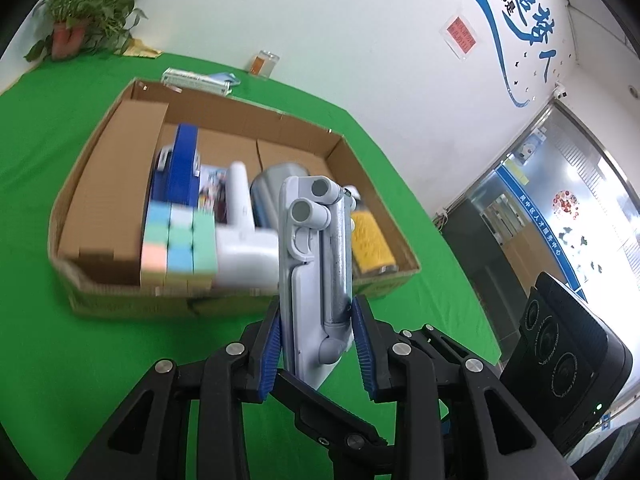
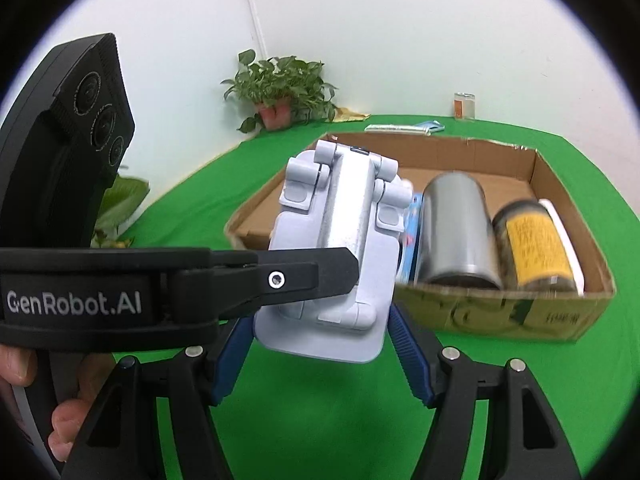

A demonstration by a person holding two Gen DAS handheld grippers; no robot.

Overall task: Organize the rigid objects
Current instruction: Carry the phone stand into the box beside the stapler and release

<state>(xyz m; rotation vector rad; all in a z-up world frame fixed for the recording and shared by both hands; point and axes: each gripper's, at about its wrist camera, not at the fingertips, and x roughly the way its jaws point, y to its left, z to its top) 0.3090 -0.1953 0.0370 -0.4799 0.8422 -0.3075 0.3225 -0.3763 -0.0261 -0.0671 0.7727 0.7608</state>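
My left gripper [image 1: 318,320] is shut on a pale grey folding phone stand [image 1: 316,248], held upright just in front of the cardboard box [image 1: 104,176]. In the right wrist view the same stand [image 2: 340,248] hangs between my open right gripper [image 2: 320,344] fingers, which sit wide on either side of its base; the left gripper's black finger [image 2: 304,276] crosses it. The box holds a pastel cube [image 1: 176,244], a white tool [image 1: 240,240], a blue object [image 1: 182,164], a steel cup [image 2: 456,232] and a yellow-labelled jar [image 2: 532,244].
Green cloth covers the table [image 1: 60,340]. A potted plant [image 2: 280,92], a small glass jar [image 2: 464,105] and a flat packet [image 2: 400,128] stand behind the box [image 2: 500,312]. The other gripper's black camera body [image 1: 568,368] is close on the right.
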